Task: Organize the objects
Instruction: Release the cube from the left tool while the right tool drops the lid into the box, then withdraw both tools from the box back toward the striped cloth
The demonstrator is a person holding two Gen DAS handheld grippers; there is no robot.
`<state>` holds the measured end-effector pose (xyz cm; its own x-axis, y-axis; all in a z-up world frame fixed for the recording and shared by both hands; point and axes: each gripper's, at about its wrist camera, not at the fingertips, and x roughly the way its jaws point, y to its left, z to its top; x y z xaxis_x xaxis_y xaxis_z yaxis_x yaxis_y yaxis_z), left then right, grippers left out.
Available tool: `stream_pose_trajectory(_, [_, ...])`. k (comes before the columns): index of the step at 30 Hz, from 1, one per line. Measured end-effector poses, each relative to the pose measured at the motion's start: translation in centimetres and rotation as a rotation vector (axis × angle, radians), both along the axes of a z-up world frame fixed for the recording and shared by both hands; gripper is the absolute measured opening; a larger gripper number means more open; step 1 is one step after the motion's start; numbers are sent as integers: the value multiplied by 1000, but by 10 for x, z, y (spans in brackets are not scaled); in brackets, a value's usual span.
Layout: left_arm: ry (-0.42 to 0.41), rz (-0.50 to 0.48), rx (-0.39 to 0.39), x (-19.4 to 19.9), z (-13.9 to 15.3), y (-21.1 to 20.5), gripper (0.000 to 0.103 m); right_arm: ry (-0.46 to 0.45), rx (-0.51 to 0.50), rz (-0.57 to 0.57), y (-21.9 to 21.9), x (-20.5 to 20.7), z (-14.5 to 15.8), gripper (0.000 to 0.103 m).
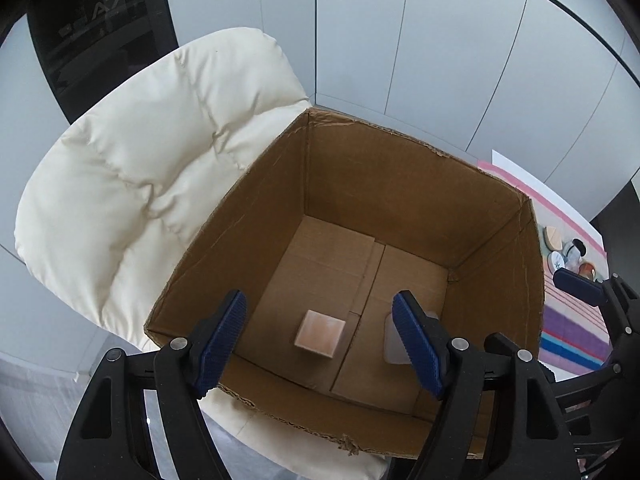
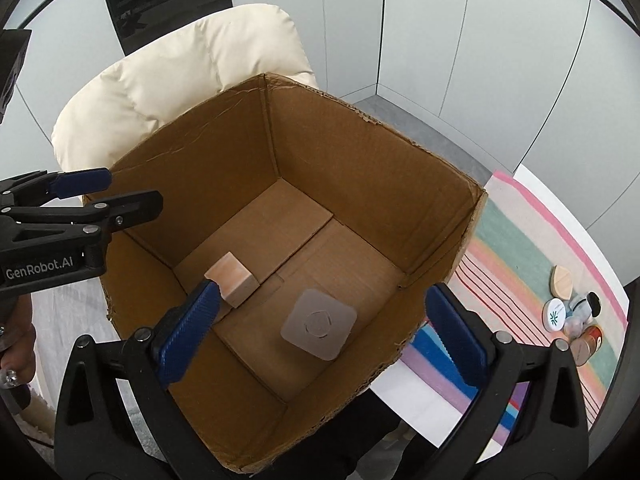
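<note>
An open cardboard box (image 1: 256, 184) (image 2: 224, 136) stands on a cream cushioned chair. Inside lie a pale wooden cube (image 1: 320, 333) (image 2: 234, 279) and a translucent square container (image 2: 319, 325), partly hidden behind my left finger in the left wrist view (image 1: 390, 340). My left gripper (image 1: 320, 344) is open and empty above the box's near side. My right gripper (image 2: 324, 336) is open and empty above the box. Small items (image 2: 572, 308) (image 1: 572, 254) lie on a striped cloth to the right.
The cream chair (image 1: 132, 184) (image 2: 160, 80) holds the box. A white table with a striped cloth (image 2: 520, 240) (image 1: 576, 328) is on the right. The left gripper shows in the right wrist view (image 2: 80, 200), the right gripper's finger in the left wrist view (image 1: 580, 286).
</note>
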<state>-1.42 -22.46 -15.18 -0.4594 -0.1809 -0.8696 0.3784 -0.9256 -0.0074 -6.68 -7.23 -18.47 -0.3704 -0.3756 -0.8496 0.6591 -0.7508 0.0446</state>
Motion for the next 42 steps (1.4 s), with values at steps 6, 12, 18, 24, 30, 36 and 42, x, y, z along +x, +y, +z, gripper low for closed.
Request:
stream_pose_trajectory(6, [1,-19,-16,0,2,5,77,3,0,-6,2,1,3,103])
stream_pose_trajectory(12, [3,-30,-32,5,6,8,77,-6,-1,-22,9,5,7,103])
stream_pose_trajectory(18, [-1,-35,-12,25,14,10,77,-15,3,-58,22,15,16,103])
stream_pose_trajectory(24, [20,-47,-29,48,25,18,77,-17,4,-88,38,30,29,103])
stream_pose_trajectory(30, [11,-57,-17,72,27,26,77,-10,-5,-111,53,51,41,103])
stream_pose_trajectory(36, [8,-57,-13,93,29,35,77,-12,-5,-116,63,71,46,103])
stream_pose_trajectory(42, [-3,-70,8,106,26,41,77,-38,-10,-109,70,92,45,103])
